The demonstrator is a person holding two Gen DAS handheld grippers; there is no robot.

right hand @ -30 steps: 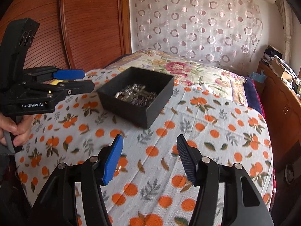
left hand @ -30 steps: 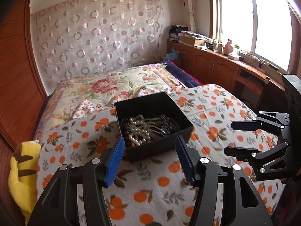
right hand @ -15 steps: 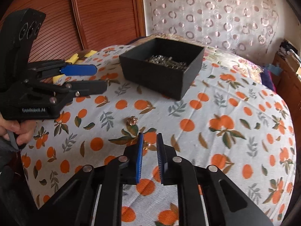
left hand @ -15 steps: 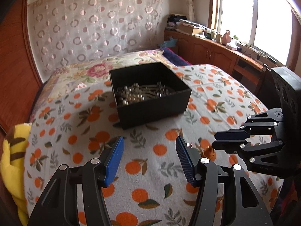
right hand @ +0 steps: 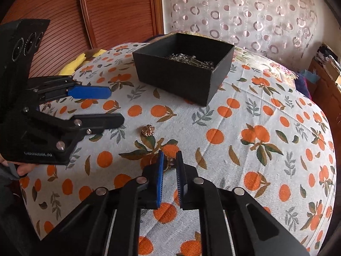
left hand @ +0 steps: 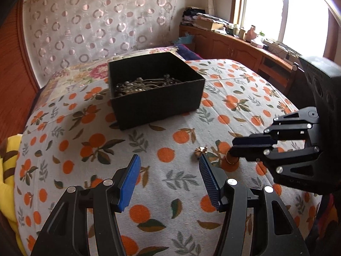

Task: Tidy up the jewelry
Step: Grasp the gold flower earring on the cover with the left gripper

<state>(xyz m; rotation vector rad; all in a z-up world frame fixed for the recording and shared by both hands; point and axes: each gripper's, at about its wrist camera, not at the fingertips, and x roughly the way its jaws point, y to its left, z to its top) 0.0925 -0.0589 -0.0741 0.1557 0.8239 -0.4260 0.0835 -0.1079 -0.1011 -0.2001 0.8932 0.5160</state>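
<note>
A black open box (left hand: 156,93) holding several silvery pieces of jewelry (left hand: 145,84) sits on the orange-print bedspread; it also shows in the right wrist view (right hand: 183,70). A small gold flower piece (right hand: 148,130) lies loose on the cloth, also in the left wrist view (left hand: 201,150). My right gripper (right hand: 169,163) is closed on a gold ring (right hand: 168,161) at the cloth; the ring shows under its tips in the left wrist view (left hand: 231,159). My left gripper (left hand: 169,170) is open and empty, just left of the flower piece.
A yellow plush toy (left hand: 8,170) lies at the bed's left edge. A wooden sliding door (right hand: 96,10) stands behind the bed. A wooden cabinet with clutter (left hand: 234,42) runs under the window on the right.
Both grippers dropped closer to the bedspread and toward the loose pieces. The right gripper went from wide open to closed around the gold ring. The left gripper stayed open.
</note>
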